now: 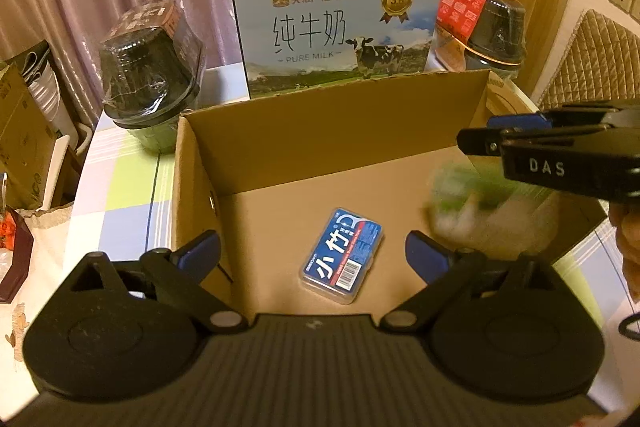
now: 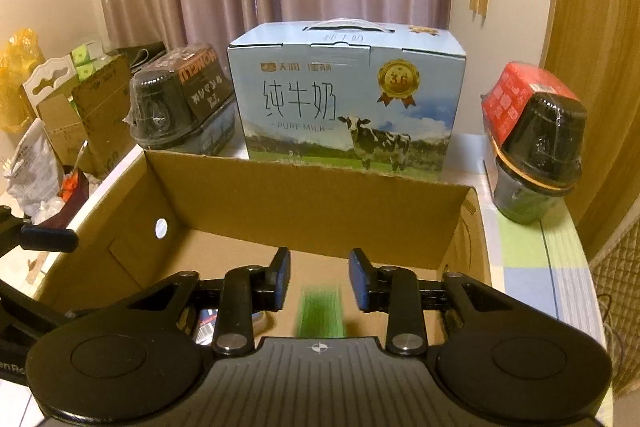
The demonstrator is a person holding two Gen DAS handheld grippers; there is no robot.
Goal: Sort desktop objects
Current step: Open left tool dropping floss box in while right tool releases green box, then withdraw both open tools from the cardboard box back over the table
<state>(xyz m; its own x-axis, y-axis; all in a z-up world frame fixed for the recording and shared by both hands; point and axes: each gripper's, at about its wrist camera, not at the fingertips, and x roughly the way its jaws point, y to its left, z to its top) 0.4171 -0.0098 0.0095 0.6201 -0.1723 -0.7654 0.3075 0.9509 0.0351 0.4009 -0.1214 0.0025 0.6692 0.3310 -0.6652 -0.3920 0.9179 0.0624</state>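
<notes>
Across the lower part of the left wrist view, the left gripper [image 1: 312, 255] holds its jaws spread wide with nothing between them, above an open cardboard box [image 1: 320, 123] that fills the middle of the frame. On the box floor, just beyond the jaws at centre, lies a small blue and white plastic case [image 1: 342, 255], flat and at a slant. Right of it, near the box's right wall, a green and white object [image 1: 472, 199] shows only as a blur; what it is cannot be told. Over that blur, from the right edge, reaches the right gripper [image 1: 476, 141].

Behind the box, from left to right on the checked tabletop [image 1: 124, 187], stand a dark wrapped container [image 1: 150, 67], a pale blue milk carton with a cow on it [image 1: 338, 31], and a container with a red label [image 1: 484, 23].

Low in the right wrist view, the right gripper's jaws stand partly open and hold nothing; the green blur [image 2: 322, 311] lies just below the gap between them.
</notes>
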